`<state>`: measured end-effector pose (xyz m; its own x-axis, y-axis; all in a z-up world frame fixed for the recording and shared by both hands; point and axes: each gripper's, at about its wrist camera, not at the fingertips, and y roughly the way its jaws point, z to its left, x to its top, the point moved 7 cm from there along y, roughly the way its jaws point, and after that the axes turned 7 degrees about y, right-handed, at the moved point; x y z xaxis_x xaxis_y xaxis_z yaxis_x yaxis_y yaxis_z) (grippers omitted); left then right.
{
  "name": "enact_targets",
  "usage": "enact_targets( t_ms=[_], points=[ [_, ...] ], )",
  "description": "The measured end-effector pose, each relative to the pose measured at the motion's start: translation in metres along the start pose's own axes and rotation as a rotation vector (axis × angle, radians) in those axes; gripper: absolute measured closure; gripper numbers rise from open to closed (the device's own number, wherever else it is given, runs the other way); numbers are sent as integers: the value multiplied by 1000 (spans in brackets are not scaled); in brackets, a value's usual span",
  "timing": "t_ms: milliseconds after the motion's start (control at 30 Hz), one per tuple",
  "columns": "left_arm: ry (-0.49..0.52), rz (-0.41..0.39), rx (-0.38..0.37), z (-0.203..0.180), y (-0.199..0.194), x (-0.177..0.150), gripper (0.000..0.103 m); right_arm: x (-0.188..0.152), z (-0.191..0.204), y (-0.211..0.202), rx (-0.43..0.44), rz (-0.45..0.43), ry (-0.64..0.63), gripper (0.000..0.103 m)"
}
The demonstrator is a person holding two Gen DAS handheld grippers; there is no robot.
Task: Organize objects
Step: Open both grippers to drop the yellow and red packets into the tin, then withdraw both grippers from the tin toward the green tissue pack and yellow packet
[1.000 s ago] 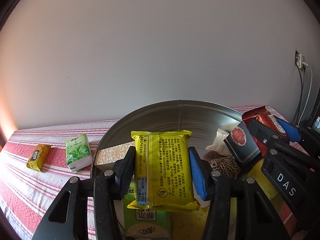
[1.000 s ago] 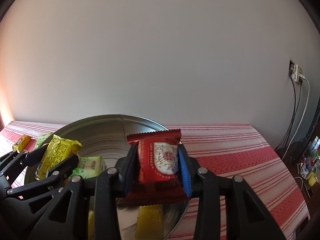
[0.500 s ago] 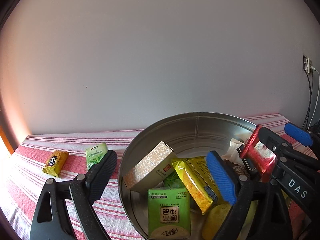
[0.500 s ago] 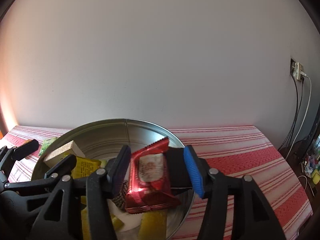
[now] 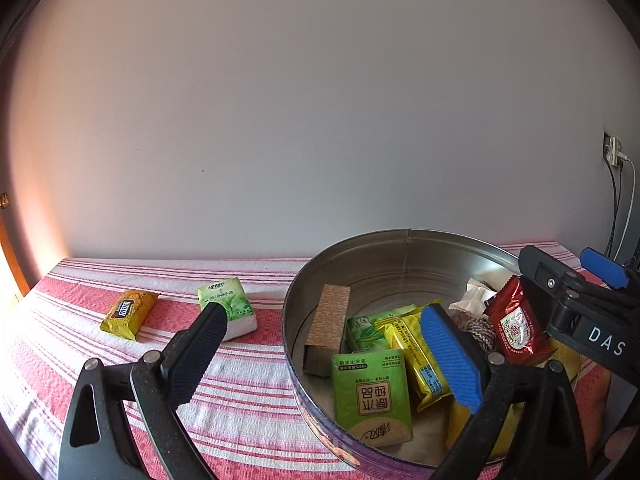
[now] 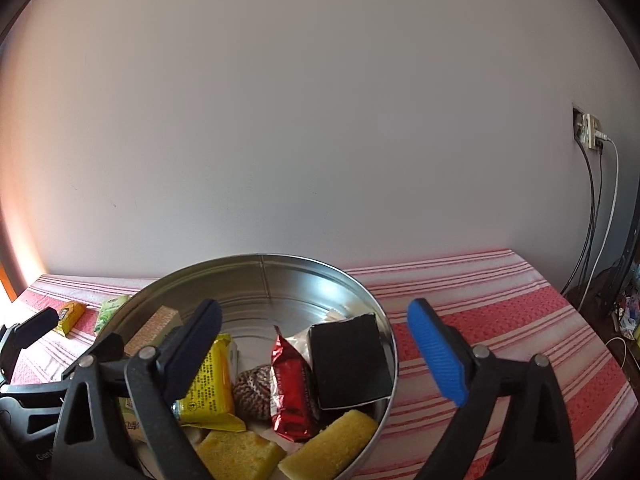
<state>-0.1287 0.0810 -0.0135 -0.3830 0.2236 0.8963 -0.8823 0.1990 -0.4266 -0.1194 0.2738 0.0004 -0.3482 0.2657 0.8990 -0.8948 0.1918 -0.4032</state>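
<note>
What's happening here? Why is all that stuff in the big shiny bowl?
A person is tidying small packets into a round metal tin using two hand-held grippers. Both jaws have just been opening: the left gripper stands empty, with a yellow packet lying in the tin, and the right gripper is empty above a red packet. A small yellow packet and a green tissue pack wait on the striped cloth.

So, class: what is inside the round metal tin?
Inside the tin: red packet, black box, yellow packet, sponges, green packs, patterned box. Anything underneath is covered.
</note>
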Motion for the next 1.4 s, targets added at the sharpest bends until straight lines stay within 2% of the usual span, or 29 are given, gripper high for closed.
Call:
enact_targets(
  t_ms=[133, 300, 367, 800, 967, 1067, 1233, 1400],
  points=[
    [-10, -2, 32, 28, 0, -11, 4, -1, 2, -5, 1, -41, 3, 0],
    [-40, 4, 52, 47, 1, -12, 4, -1, 2, -11, 21, -84, 47, 0],
    [-44, 9, 66, 46, 1, -14, 4, -1, -2, -13, 9, -108, 66, 0],
    [-52, 58, 157, 95, 7, -34, 4, -5, 0, -33, -100, -211, 83, 0],
    [-65, 77, 180, 113, 10, -40, 4, -11, 7, -40, -98, -200, 133, 0],
    [-93, 84, 169, 123, 11, -43, 4, -16, 15, -46, -94, -198, 150, 0],
    [-74, 78, 208, 143, 10, -45, 4, -23, 42, -56, -85, -210, 118, 0],
    [-99, 83, 237, 174, 10, -49, 4, -29, 80, -59, -49, -221, 77, 0]
  ],
)
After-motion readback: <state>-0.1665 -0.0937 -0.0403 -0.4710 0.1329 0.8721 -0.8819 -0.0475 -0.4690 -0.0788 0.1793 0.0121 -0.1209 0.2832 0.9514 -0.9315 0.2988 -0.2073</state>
